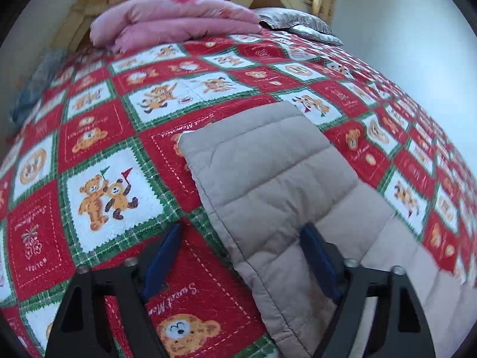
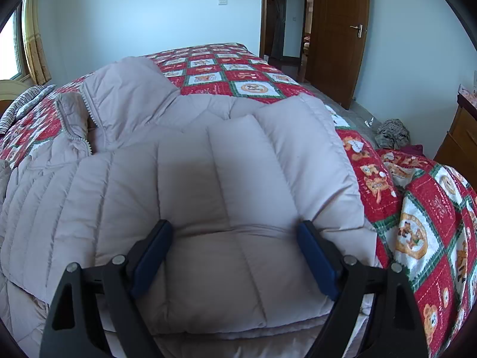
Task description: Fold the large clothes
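A beige quilted puffer coat [image 2: 208, 164] lies on the bed's red teddy-bear quilt [image 2: 238, 74], zipper and collar to the left. My right gripper [image 2: 235, 256] hovers low over a folded panel of it. Its blue pads [image 2: 152, 256] stand wide apart on either side of the puffy cloth and do not pinch it. In the left wrist view a long flat part of the coat [image 1: 268, 173] runs up across the quilt [image 1: 113, 137]. My left gripper [image 1: 243, 256] straddles its left edge, one pad over the quilt and one over the coat, open.
A folded pink duvet [image 1: 173, 21] and a grey pillow [image 1: 298, 24] sit by the headboard. Striped cloth [image 2: 23, 104] lies at the bed's far left. A grey clothes heap [image 2: 390, 132] is on the floor near a wooden cabinet [image 2: 459, 137] and an open door [image 2: 337, 35].
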A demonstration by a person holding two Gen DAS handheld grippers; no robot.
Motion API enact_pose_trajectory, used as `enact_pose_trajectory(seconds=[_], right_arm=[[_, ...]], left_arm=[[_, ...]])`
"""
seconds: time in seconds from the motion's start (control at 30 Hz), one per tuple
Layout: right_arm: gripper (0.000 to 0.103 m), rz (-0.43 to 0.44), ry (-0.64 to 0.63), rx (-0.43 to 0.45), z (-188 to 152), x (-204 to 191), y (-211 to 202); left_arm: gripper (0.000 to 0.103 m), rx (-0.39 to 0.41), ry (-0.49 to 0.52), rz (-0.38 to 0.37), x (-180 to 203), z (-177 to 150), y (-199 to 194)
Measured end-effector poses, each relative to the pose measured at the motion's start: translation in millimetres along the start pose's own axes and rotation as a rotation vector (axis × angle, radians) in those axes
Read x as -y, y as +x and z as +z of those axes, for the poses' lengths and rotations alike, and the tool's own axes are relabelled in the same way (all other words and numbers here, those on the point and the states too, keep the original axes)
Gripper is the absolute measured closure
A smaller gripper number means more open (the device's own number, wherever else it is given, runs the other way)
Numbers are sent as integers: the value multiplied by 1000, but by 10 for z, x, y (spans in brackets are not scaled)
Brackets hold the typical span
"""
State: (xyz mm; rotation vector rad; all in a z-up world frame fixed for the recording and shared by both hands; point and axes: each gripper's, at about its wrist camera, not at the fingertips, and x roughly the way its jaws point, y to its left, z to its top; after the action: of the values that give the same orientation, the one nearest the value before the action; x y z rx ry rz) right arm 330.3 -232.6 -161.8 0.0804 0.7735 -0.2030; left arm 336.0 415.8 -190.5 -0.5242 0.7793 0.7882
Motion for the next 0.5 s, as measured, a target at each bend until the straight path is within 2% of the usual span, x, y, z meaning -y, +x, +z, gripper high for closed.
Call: enact_pose_trajectory(seconds=[0.03, 0.07, 0.1, 0.17, 0.3, 0.37, 0.5], right_arm=[[14, 1, 0, 0, 0, 1, 0], [14, 1, 1, 0, 1, 3, 1], [14, 1, 1, 0, 0, 1, 1], [14, 1, 1, 0, -1, 2, 0], [14, 7, 5, 1, 2, 2, 0], [14, 13, 10, 2, 6, 11, 7], [12, 30, 20, 0, 10, 25, 18]], left_arm=[[56, 7, 1, -10, -7, 5, -18], [75, 7, 3, -45, -16, 20, -28], [95, -10, 6, -105, -20, 42, -22], [97, -36, 13, -148, -2, 60, -24], [98, 61, 93, -161, 188, 59, -406], [99, 130, 137, -227, 334, 46, -749], [99, 331, 320, -427, 810, -219, -1804]])
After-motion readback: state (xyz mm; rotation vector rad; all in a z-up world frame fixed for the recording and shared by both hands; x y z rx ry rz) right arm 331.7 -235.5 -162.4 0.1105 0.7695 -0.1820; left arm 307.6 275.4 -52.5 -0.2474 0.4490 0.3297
